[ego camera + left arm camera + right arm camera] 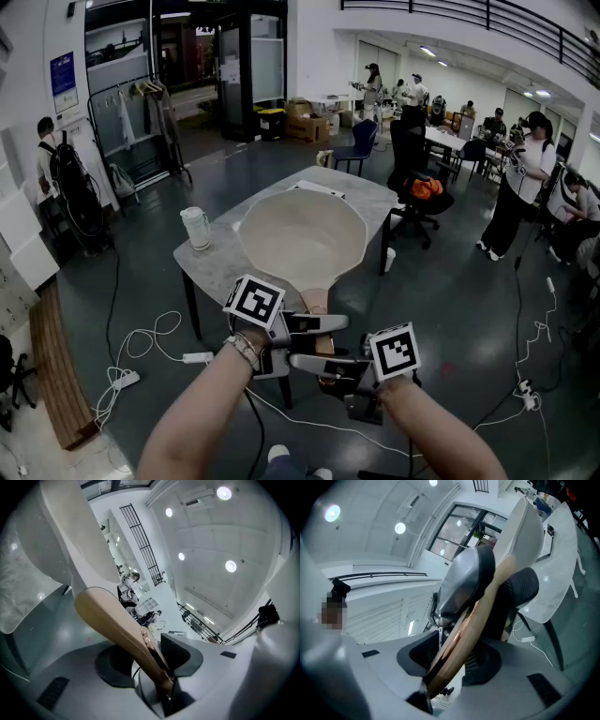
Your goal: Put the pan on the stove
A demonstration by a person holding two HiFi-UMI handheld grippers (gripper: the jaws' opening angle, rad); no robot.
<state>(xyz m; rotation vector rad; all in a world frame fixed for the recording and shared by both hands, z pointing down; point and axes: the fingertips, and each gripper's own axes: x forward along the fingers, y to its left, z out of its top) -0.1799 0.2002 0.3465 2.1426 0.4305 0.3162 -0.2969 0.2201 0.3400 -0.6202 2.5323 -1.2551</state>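
Frying pan [302, 239] held aloft by its wooden handle [317, 302]
Head view: left gripper [323, 323] and right gripper [307, 362] carry it above the surface [211, 267]. Left gripper view: fingers [180, 651] clamp the handle. Right gripper view: likewise. It looks rigid and bowl-heavy, so two grips suit.

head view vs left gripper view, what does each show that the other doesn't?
Head view only: the full round bowl of the pan, seen from above, and the white jug on the table. Left gripper view only: the ceiling lights, and the jaws pressed on the wooden handle from both sides. Both: the pan, its wooden handle and the left gripper.
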